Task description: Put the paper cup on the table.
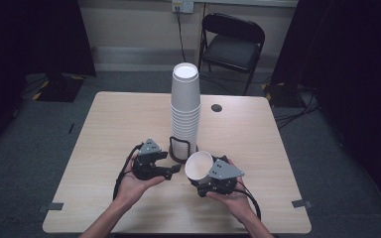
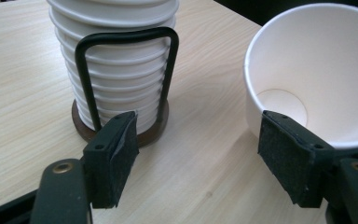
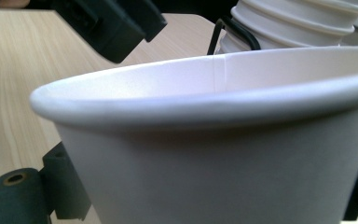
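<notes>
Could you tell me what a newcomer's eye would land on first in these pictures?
First, the tall stack of white paper cups in a black wire holder at the table's middle. Next, the single cup in the right gripper, just right of the holder, while the left gripper waits open beside it.

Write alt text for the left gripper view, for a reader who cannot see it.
Two open black jaws of the left gripper rise from the bottom edge over a light wooden table. Between and beyond them stands a stack of white paper cups in a black wire holder on a round dark base. At right, a single white paper cup shows its empty inside.
</notes>
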Demonstrator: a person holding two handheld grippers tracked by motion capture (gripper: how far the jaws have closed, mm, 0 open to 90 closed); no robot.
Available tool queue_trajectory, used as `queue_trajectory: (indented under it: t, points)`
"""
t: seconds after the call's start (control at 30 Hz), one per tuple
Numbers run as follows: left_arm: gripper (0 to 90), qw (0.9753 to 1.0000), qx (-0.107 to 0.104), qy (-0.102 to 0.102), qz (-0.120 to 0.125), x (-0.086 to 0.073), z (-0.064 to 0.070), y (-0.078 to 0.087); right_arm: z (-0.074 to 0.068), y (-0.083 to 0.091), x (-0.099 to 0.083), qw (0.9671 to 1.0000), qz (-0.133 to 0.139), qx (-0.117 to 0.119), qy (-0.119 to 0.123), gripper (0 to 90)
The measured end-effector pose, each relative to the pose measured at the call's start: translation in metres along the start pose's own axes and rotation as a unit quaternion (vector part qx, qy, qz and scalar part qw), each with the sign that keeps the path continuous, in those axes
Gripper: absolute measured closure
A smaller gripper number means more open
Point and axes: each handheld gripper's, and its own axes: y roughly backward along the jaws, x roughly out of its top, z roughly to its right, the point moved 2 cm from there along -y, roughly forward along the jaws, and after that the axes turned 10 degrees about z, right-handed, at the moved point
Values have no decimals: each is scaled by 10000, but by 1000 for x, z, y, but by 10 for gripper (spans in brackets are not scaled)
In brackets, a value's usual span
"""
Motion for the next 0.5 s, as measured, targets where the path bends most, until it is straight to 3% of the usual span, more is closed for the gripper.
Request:
queue_trajectory:
  t: [0.23, 0.5]
  points:
    - [263, 9999, 105, -67, -7, -6, -4, -2, 7, 3, -1, 9993, -48, -74, -364, 112]
    - [263, 9985, 262, -428, -228, -17, -5, 2, 21, 7, -2, 9960, -16, -293, -844, 110]
